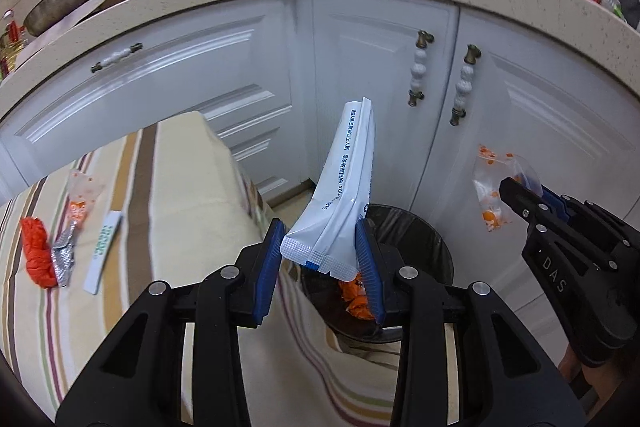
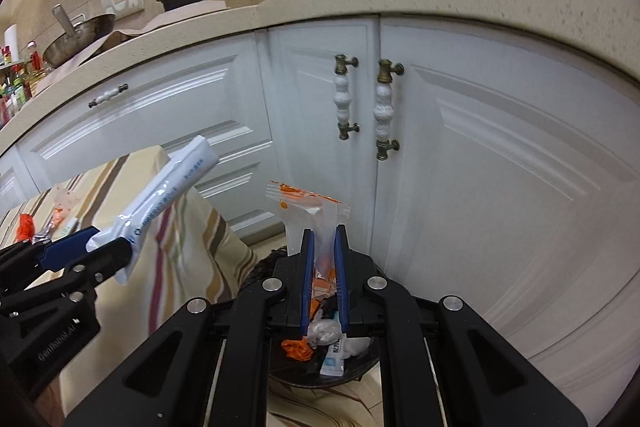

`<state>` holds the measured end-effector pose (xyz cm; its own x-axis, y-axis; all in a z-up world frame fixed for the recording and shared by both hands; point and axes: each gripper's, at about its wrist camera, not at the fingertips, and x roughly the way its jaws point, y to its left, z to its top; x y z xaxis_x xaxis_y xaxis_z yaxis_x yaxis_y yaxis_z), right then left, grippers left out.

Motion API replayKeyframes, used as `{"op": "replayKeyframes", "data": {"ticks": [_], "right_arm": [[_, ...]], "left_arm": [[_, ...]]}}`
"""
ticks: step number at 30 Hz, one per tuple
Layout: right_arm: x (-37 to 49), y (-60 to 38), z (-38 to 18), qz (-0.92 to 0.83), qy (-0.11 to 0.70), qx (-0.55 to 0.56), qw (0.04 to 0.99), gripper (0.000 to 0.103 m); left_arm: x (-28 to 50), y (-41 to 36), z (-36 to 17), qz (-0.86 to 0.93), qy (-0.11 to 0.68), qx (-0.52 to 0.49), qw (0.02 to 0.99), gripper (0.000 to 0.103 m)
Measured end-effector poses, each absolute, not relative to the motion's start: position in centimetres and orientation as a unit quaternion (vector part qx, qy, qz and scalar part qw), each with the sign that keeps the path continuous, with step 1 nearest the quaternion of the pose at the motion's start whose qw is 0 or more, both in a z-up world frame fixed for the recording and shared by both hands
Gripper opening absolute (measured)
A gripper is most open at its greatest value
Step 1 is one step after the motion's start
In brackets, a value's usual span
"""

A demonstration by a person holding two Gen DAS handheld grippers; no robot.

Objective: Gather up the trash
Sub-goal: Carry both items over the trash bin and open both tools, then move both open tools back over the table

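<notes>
1. So, our left gripper had its blue pads pinching a white sachet, and our right gripper was squeezed tight on a clear orange-printed wrapper.
2. Both hung just above the black trash bin, wrappers already inside.
3. More scraps lay on the striped tablecloth, with white cabinets behind.

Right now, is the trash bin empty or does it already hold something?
Not empty. The black-lined trash bin already holds orange wrapper scraps, crumpled white paper and a small sachet.
</notes>
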<state>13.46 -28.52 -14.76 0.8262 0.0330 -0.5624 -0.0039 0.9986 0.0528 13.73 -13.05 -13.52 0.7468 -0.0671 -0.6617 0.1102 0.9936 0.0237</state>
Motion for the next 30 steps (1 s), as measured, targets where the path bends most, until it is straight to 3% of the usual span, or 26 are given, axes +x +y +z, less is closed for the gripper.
{"op": "replayKeyframes", "data": {"ticks": [7, 9, 11, 12, 20, 30], "right_arm": [[15.5, -30.2, -16.5, 0.005, 0.304, 0.038, 0.952, 0.013], [16.0, -30.6, -17.1, -0.001, 0.307, 0.042, 0.951, 0.021], [16.5, -31.1, -17.8, -0.003, 0.313, 0.046, 0.949, 0.033], [16.5, -31.3, -17.9, -0.005, 0.315, 0.048, 0.948, 0.034], [16.4, -31.4, -17.9, -0.007, 0.319, 0.049, 0.947, 0.034], [15.3, -27.2, -14.8, 0.022, 0.298, 0.041, 0.954, 0.039]], "left_arm": [[17.0, -15.9, -16.0, -0.062, 0.388, 0.035, 0.919, 0.039], [17.9, -16.5, -16.7, -0.066, 0.402, 0.034, 0.913, 0.049], [18.4, -16.8, -17.2, -0.068, 0.404, 0.03, 0.912, 0.053], [18.5, -16.9, -17.3, -0.068, 0.404, 0.033, 0.911, 0.054], [18.1, -15.2, -16.2, -0.067, 0.4, 0.01, 0.914, 0.056], [14.8, -6.8, -12.3, -0.005, 0.36, -0.008, 0.933, 0.06]]}}
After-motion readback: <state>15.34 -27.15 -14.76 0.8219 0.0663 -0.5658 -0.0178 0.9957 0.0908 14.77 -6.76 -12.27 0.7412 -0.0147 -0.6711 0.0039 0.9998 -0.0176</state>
